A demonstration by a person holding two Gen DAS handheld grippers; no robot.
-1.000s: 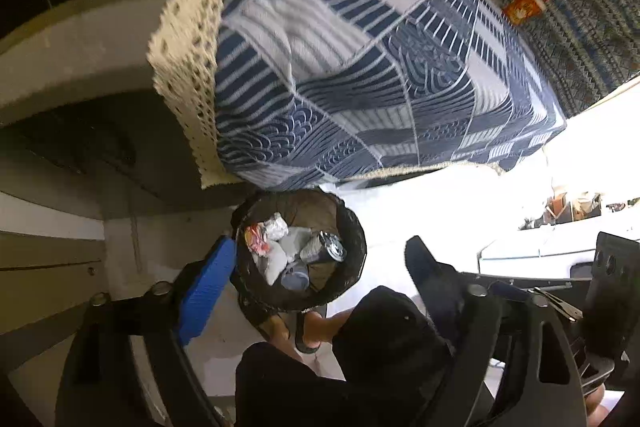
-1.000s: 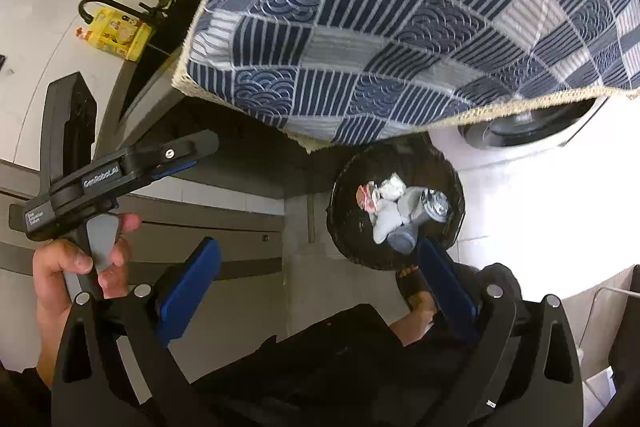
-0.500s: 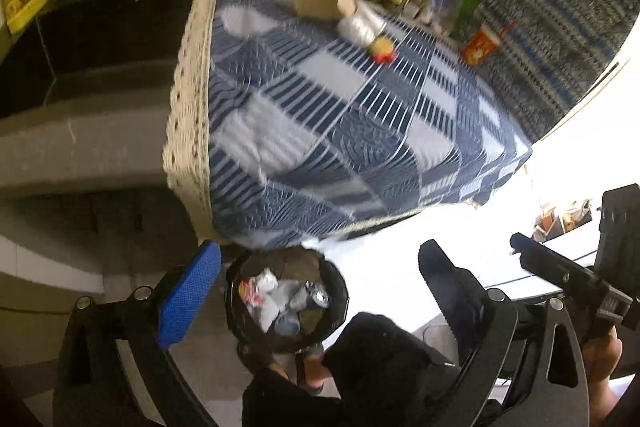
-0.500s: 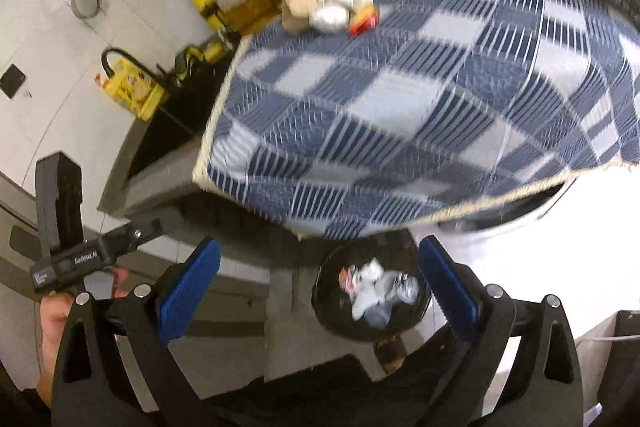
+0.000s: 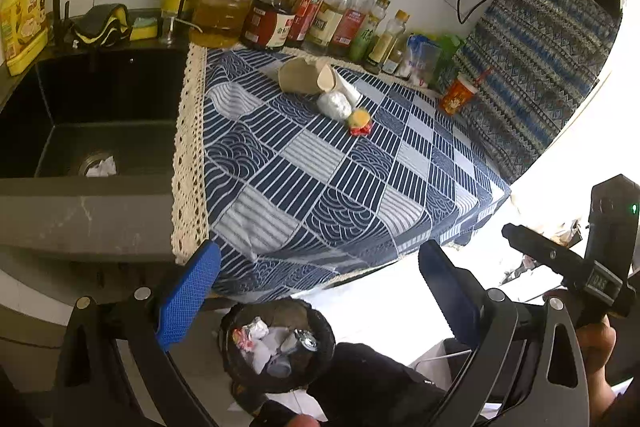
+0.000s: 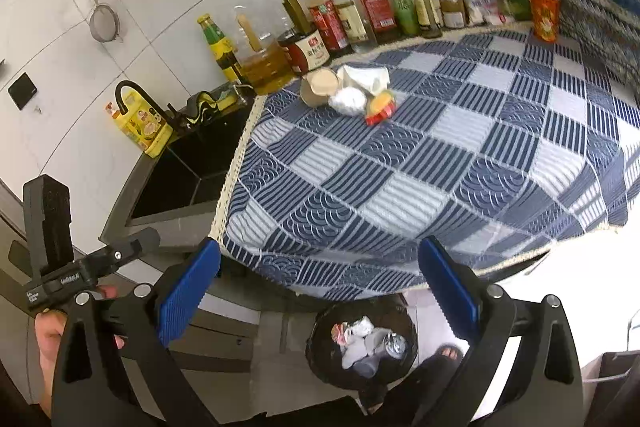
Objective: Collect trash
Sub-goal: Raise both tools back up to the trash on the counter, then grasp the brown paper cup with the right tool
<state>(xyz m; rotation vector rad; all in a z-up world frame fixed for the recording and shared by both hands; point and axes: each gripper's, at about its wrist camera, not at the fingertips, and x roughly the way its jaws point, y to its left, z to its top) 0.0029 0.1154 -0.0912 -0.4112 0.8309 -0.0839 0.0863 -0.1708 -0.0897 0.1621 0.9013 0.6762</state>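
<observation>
A black-lined trash bin [image 5: 318, 337] [image 6: 320, 347] on the floor holds crumpled paper, a can and wrappers. On the blue patterned tablecloth [image 5: 320, 179] [image 6: 420, 167] lies a cluster of trash: a brown paper cup [image 5: 300, 77] [image 6: 318, 87], a white paper cup [image 5: 348, 91] [image 6: 366, 77], a foil ball [image 5: 334, 105] [image 6: 348, 101] and a yellow-red wrapper [image 5: 360, 121] [image 6: 380, 107]. My left gripper [image 5: 318, 291] and right gripper [image 6: 318, 285] both hang open and empty above the bin, at the table's near edge.
Bottles of oil and sauce [image 5: 280, 15] [image 6: 340, 19] line the wall behind the table. A red drink cup with a straw [image 5: 458, 97] [image 6: 542, 13] stands at the far right. A dark sink [image 5: 80, 131] [image 6: 180, 179] with crumpled paper lies to the left.
Both grippers have risen and tilted up from over the bin. The bin has dropped low in both views, and the tabletop, its trash and the bottles have come into sight.
</observation>
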